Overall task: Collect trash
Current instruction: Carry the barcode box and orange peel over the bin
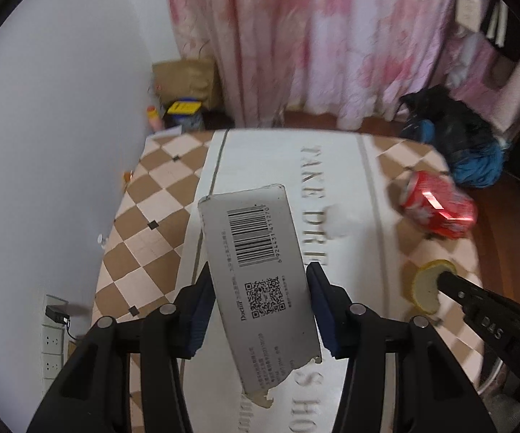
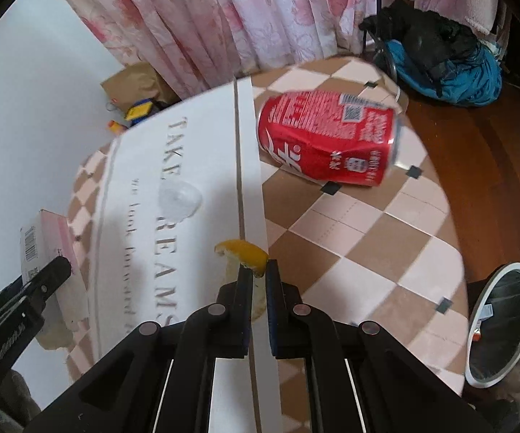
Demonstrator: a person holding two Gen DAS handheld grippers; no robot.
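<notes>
Left wrist view: left gripper is pinching a torn grey carton by its long sides, barcode + QR face showing, lifted clear of the table.
Right wrist view: right gripper is squeezing a lemon slice w/ jaws nearly pressed together, slice held above the white runner.
Around: crushed red can is lying on its side on the checked cloth, well apart from both grippers; white wad is sitting on the runner's lettering, btwn carton and can.
In the way: nothing is blocking can or wad.
Containers: round white-rimmed bin is standing on the floor past the table's right edge; a few scraps inside, can't tell what.
Bkgd: pink floral curtain, blue + black bag on the wood floor, brown paper bag by the wall.
</notes>
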